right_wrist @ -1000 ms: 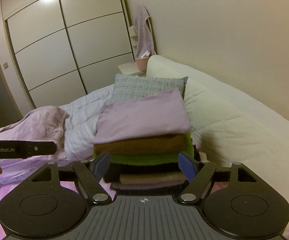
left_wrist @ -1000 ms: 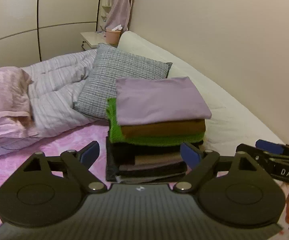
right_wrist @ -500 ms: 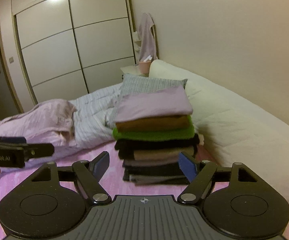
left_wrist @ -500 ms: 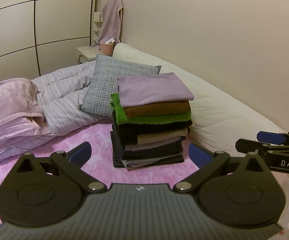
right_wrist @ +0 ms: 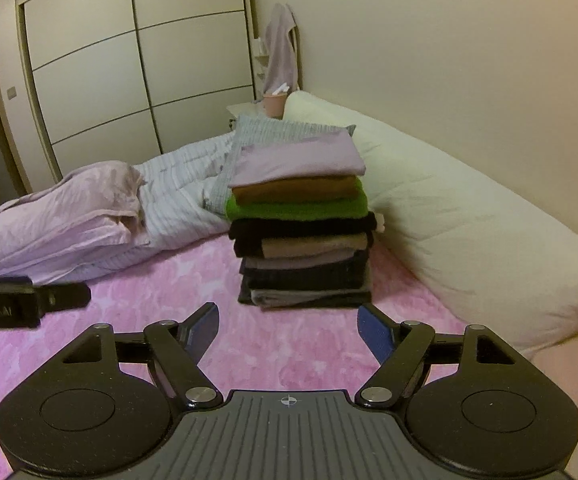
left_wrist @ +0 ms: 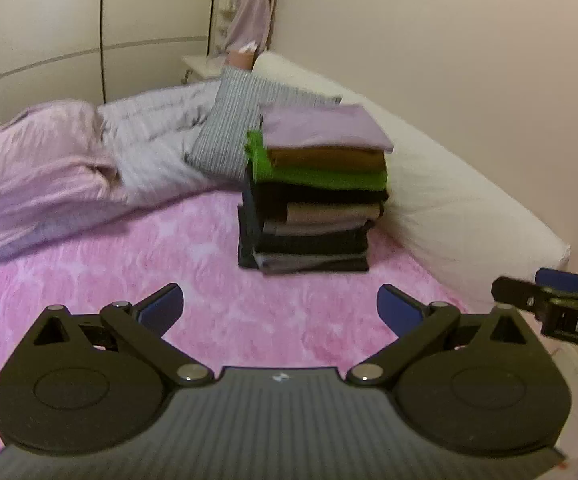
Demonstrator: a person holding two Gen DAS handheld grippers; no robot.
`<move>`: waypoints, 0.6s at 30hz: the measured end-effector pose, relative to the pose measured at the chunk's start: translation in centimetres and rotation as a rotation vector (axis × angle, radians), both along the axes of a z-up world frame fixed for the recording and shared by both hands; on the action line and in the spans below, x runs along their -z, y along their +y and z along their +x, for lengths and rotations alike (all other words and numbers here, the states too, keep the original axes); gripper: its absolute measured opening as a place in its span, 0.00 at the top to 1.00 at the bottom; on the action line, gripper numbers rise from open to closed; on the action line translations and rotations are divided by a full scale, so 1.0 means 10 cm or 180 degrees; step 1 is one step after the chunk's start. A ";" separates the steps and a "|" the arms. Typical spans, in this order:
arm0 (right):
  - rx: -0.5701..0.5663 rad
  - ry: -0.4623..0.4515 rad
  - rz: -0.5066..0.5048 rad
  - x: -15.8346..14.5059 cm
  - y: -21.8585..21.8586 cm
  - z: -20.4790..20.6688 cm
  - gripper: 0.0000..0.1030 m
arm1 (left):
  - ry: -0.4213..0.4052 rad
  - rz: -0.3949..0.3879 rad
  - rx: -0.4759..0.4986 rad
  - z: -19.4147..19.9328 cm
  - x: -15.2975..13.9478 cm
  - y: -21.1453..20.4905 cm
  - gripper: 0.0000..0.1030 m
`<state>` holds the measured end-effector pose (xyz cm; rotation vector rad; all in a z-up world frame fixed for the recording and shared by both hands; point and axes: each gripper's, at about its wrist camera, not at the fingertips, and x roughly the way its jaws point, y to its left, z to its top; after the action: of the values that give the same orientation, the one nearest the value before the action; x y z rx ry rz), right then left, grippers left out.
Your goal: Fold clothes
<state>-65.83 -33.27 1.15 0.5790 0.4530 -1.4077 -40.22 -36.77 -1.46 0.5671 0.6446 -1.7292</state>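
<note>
Folded clothes stand in a neat stack on the pink bedspread, a lilac piece on top, then brown, green, black and grey layers, with a grey cushion just behind and a long cream bolster beside them. Ahead of both tools and well clear of their fingers, the stack sits slightly right of centre for the left tool and nearly centred for the right tool. Both tools gape wide with nothing between their blue pads.
</note>
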 end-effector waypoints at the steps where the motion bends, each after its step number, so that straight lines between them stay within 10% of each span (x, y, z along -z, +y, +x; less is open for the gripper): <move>1: 0.0001 -0.0005 0.0010 0.00 0.00 -0.01 0.29 | -0.0008 0.0017 -0.0017 -0.01 0.00 0.03 0.01; 18: -0.0145 -0.0095 0.0192 0.14 0.03 -0.42 0.29 | -0.0125 0.0033 -0.0158 -0.50 0.05 0.16 0.01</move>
<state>-70.06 -32.93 -0.21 0.6339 0.4832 -1.3440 -45.21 -35.14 -2.00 0.5862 0.6353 -1.6654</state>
